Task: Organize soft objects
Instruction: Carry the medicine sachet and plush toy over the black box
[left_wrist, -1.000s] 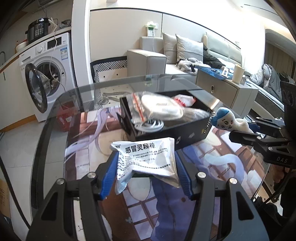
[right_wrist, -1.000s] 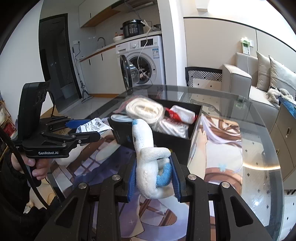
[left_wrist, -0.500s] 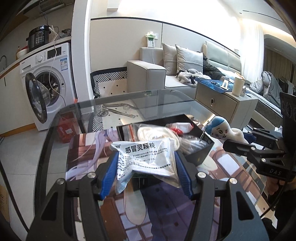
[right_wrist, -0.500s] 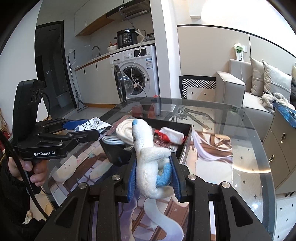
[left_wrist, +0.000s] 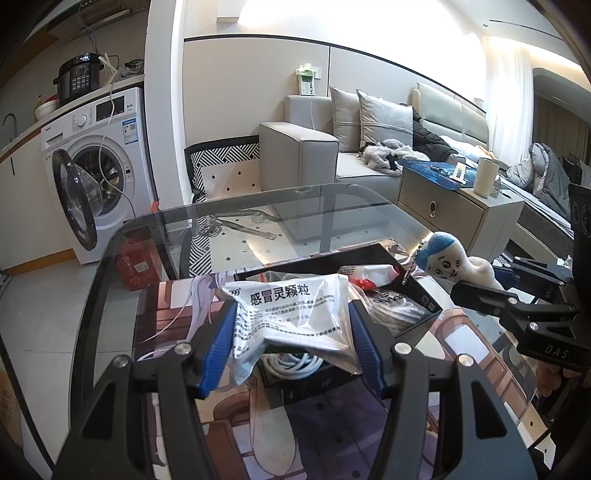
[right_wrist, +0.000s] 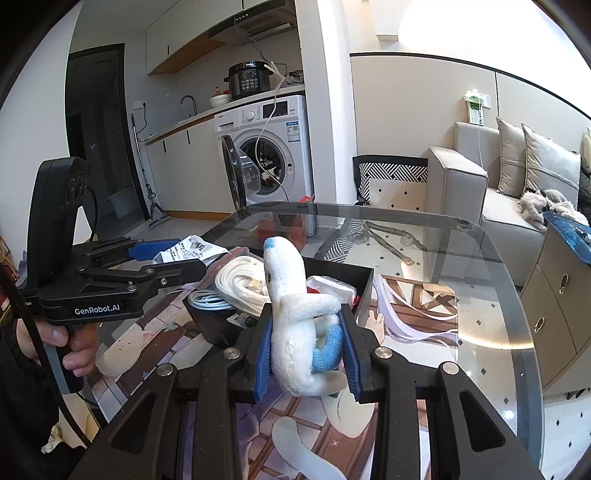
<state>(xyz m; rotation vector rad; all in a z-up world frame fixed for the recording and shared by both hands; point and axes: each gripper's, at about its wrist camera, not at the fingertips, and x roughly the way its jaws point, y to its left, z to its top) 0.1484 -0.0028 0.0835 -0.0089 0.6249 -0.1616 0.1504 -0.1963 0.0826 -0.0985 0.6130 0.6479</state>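
In the left wrist view, a crumpled white medicine sachet (left_wrist: 291, 314) is clamped by its side edges in the left tongs (left_wrist: 291, 339), held over the near side of the black box (left_wrist: 413, 295) on the glass bench (left_wrist: 110, 295), presumably for dropping in; in the right wrist view, a white plush toy (right_wrist: 299, 325) is squeezed upright in the right tongs (right_wrist: 304, 354), just near of the same box, likely bound there too.

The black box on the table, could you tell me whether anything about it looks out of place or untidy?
Yes. The black box is heaped unevenly: a white rope coil rises above its rim and a white cable lies at its near corner. The box also sits askew to the table edge. Nothing looks spilled or damaged.
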